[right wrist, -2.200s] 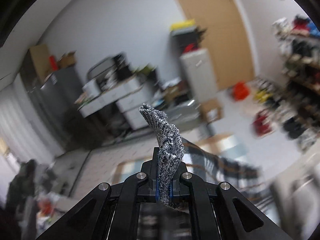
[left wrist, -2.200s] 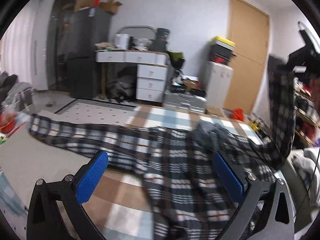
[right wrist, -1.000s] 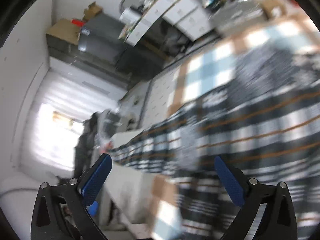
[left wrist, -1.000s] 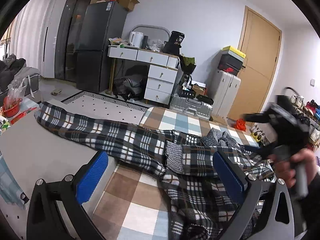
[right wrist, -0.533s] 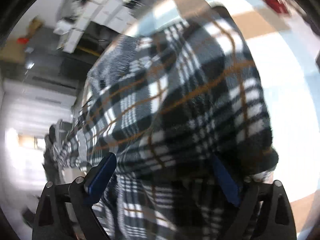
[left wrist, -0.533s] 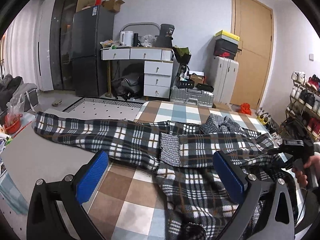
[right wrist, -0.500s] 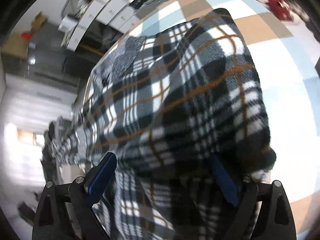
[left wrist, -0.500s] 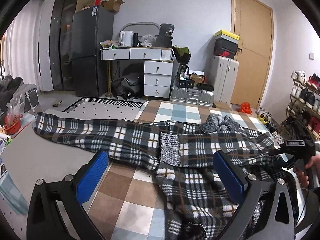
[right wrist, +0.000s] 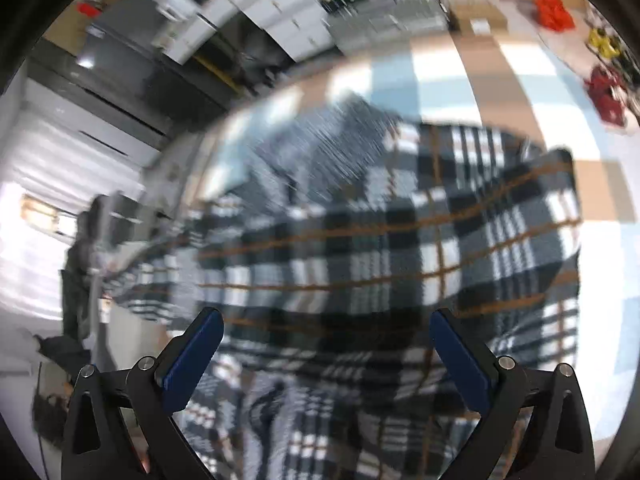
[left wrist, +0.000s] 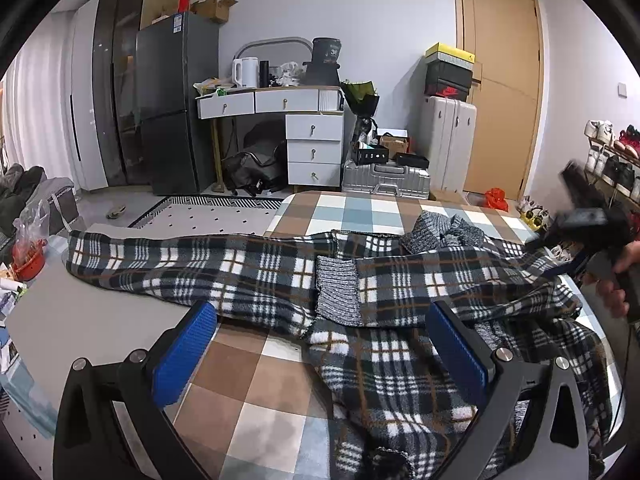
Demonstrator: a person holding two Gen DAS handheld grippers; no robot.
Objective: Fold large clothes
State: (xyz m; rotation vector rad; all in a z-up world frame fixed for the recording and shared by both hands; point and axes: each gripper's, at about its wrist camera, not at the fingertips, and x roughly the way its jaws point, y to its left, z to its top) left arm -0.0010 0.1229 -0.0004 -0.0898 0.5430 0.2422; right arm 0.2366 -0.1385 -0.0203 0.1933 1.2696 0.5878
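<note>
A bed covered by a checked sheet (left wrist: 256, 392) in brown, blue and white squares serves as the carrying surface. A plaid fleece garment (left wrist: 384, 364) is laid directly on the sheet — black, white and grey with thin orange lines. One sleeve (left wrist: 168, 264) is stretched out to the left of the garment's body, past the sheet's edge, onto a plain grey surface (left wrist: 80, 320). The other sleeve is folded across the body, its grey ribbed cuff (left wrist: 336, 292) resting near the middle. A grey knit collar (left wrist: 444, 232) is bunched at the garment's far end. In the right wrist view the same garment (right wrist: 400, 248) is seen blurred — bare sheet (right wrist: 616, 320) to its right.
</note>
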